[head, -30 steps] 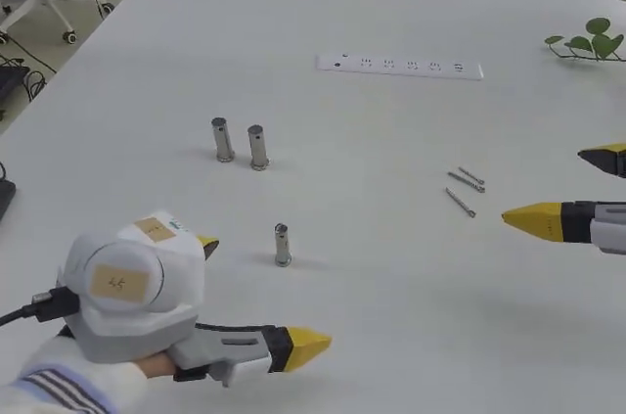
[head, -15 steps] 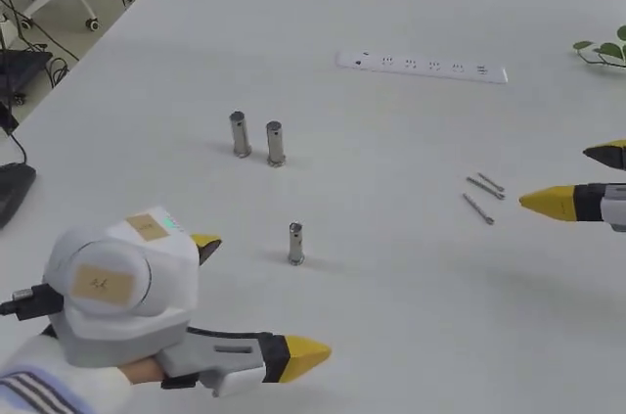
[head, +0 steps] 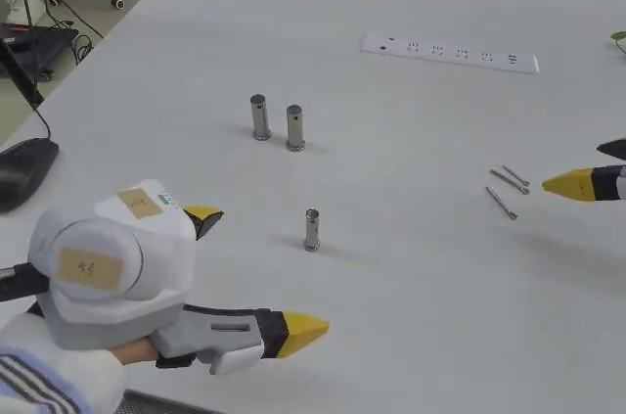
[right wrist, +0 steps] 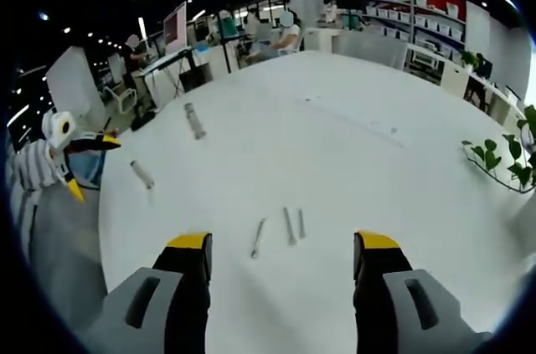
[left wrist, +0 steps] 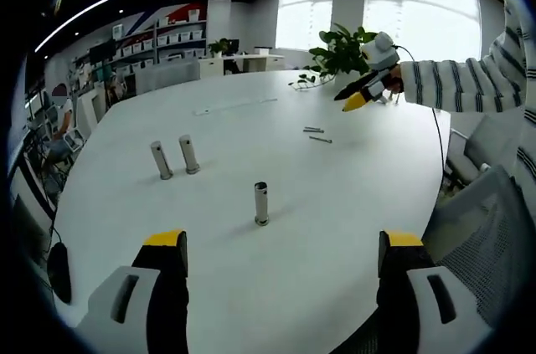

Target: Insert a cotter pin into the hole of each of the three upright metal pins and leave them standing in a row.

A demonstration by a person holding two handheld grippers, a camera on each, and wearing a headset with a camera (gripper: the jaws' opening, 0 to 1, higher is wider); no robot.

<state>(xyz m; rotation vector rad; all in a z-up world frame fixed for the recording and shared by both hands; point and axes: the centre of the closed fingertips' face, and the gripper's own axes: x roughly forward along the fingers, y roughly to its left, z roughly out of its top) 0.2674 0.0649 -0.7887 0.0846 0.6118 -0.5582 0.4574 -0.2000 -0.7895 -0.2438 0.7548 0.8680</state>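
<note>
Change: the head view is shifting, and the right gripper (right wrist: 282, 243), jaws wide apart, is closing in on the cotter pins (head: 501, 202) lying on the tabletop (head: 411, 277).
Left gripper (head: 261, 270): gaping empty, hovering near the lone pin (head: 311, 229).
Meaning: the first pickup is likely only beginning.

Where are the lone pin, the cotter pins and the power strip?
Lone pin (head: 311, 229), head view, mid-shaft.
Cotter pins (right wrist: 289, 226), right gripper view, shaft of the middle one.
Power strip (head: 448, 52), head view, centre of its top face.
</note>
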